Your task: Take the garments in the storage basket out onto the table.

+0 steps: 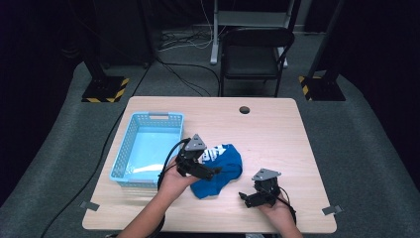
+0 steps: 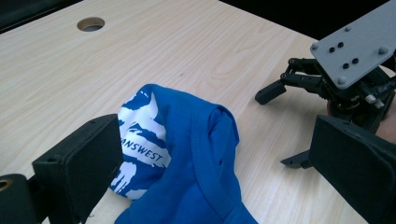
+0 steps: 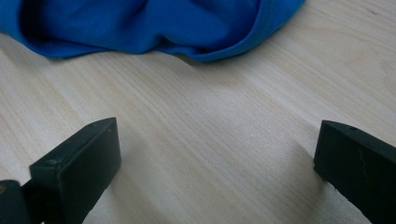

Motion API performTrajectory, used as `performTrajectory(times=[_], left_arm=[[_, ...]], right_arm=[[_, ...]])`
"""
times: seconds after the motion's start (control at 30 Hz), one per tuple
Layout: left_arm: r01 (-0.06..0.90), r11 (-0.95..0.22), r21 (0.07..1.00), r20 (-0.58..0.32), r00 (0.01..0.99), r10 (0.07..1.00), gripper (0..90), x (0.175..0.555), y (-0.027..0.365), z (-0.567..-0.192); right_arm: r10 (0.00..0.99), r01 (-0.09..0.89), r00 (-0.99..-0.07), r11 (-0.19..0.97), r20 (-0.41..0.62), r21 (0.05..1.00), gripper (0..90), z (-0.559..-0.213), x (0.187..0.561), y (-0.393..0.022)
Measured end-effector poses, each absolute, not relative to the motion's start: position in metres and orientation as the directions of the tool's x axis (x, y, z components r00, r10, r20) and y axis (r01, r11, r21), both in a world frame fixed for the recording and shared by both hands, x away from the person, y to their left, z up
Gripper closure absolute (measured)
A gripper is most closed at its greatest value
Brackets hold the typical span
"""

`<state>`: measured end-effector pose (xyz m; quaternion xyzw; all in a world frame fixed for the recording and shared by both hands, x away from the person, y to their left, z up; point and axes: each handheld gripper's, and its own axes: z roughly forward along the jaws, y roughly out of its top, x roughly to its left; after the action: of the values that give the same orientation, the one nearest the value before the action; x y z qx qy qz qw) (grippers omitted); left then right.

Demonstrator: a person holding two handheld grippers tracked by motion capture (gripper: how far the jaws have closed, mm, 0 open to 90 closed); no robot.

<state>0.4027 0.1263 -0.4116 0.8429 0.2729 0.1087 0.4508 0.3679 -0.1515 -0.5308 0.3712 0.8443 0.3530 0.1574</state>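
Observation:
A crumpled blue shirt with white print lies near the middle of the wooden table. My left gripper hovers at the shirt's left side, open. In the left gripper view the shirt sits between the wide-spread jaws of that gripper, untouched by either jaw. My right gripper rests low to the right of the shirt, open, and appears again in the left gripper view. In the right gripper view, bare wood lies between that gripper's jaws, with the shirt's edge ahead of them.
A light blue plastic basket stands on the table's left part, close beside the left hand. A round cable hole is near the far edge. A black chair stands beyond the table.

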Motion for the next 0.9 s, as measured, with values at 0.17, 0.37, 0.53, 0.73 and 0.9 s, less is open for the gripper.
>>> performTrajectory(times=[0.17, 0.37, 0.53, 0.73, 0.9], left_arm=[[0.364, -0.445, 0.818, -0.063, 0.826, 0.56, 2.5, 0.401, 0.13, -0.412], [0.355, -0.45, 0.819, -0.05, 0.826, 0.561, 2.6, 0.396, 0.137, -0.411], [0.358, -0.45, 0.818, -0.048, 0.822, 0.567, 2.6, 0.394, 0.143, -0.413], [0.366, -0.444, 0.818, -0.05, 0.813, 0.58, 2.7, 0.39, 0.156, -0.418], [0.374, -0.428, 0.823, -0.06, 0.806, 0.589, 2.7, 0.387, 0.166, -0.419]], right_arm=[[0.738, 0.516, -0.675, 0.475, -0.004, 0.713, 0.0, -0.531, 0.368, -0.152], [0.739, 0.516, -0.674, 0.474, -0.003, 0.713, 0.0, -0.531, 0.368, -0.152], [0.74, 0.517, -0.673, 0.474, -0.003, 0.713, 0.0, -0.531, 0.368, -0.152], [0.74, 0.517, -0.672, 0.473, -0.004, 0.713, 0.0, -0.531, 0.368, -0.152], [0.741, 0.518, -0.671, 0.472, -0.003, 0.713, 0.1, -0.531, 0.368, -0.152]])
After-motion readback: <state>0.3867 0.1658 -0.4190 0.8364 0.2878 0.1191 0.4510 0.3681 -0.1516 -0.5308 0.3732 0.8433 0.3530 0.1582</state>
